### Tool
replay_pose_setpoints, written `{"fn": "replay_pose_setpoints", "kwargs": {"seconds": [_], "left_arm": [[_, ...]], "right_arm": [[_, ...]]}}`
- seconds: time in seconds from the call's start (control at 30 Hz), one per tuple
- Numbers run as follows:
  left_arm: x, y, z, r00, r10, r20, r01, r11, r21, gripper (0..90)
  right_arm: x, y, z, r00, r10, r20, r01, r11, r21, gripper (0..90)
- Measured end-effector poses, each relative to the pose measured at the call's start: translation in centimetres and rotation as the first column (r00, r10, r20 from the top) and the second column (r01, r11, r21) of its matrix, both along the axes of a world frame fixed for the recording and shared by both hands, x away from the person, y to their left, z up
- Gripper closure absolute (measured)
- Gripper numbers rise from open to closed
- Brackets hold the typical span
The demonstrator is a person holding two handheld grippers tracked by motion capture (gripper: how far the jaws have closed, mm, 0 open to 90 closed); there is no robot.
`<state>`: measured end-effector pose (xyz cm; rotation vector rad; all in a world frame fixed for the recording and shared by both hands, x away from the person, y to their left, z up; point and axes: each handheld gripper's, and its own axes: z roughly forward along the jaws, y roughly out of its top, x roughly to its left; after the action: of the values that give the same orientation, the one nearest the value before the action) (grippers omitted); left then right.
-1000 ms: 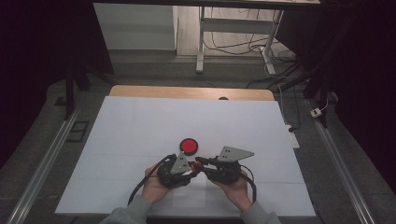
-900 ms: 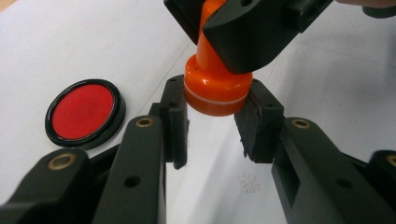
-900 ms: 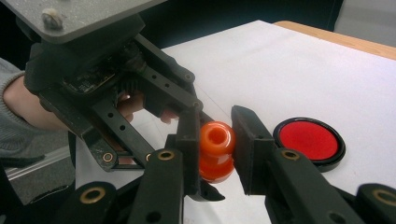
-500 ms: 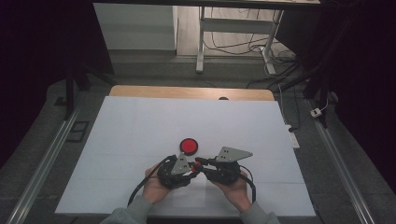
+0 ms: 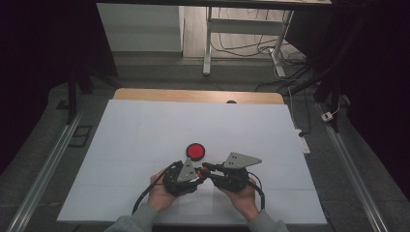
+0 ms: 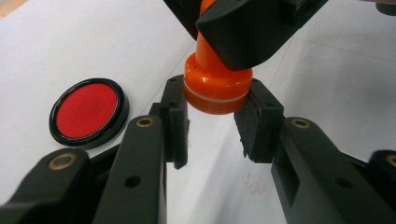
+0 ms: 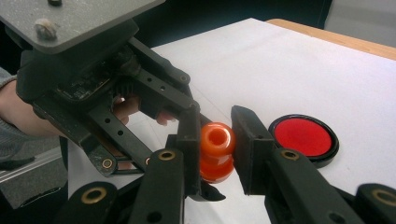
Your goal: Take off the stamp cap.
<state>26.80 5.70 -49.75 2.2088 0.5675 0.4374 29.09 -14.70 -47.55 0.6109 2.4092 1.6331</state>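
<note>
Two tongs meet over the white surface, each pinching the same orange stamp from its own end. Left tongs clamp the stamp's wide base between the pads; right tongs clamp its narrower handle end, which shows a round hollow in the right gripper view. Held just above the sheet near the person's edge, the stamp lies level between both hands. Just beyond it, a round red pad in a black rim rests on the surface.
</note>
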Motion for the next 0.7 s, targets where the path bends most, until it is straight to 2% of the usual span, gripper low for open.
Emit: {"fn": "replay_pose_setpoints", "kwargs": {"seconds": [0.27, 0.7], "left_arm": [[0.05, 0.06, -0.13, 0.9999, -0.006, -0.01, 0.005, 0.9999, -0.016, 65.6], [0.06, 0.12, -0.25, 0.9999, -0.009, -0.006, 0.009, 0.9999, -0.012, 65.8]], "right_arm": [[-0.09, 0.04, -0.07, 1.0, -0.001, 0.01, 0.001, 1.0, -0.002, 72.8], [-0.08, 0.01, -0.14, 0.9999, 0.0, 0.01, 0.0, 1.0, -0.004, 72.8]]}}
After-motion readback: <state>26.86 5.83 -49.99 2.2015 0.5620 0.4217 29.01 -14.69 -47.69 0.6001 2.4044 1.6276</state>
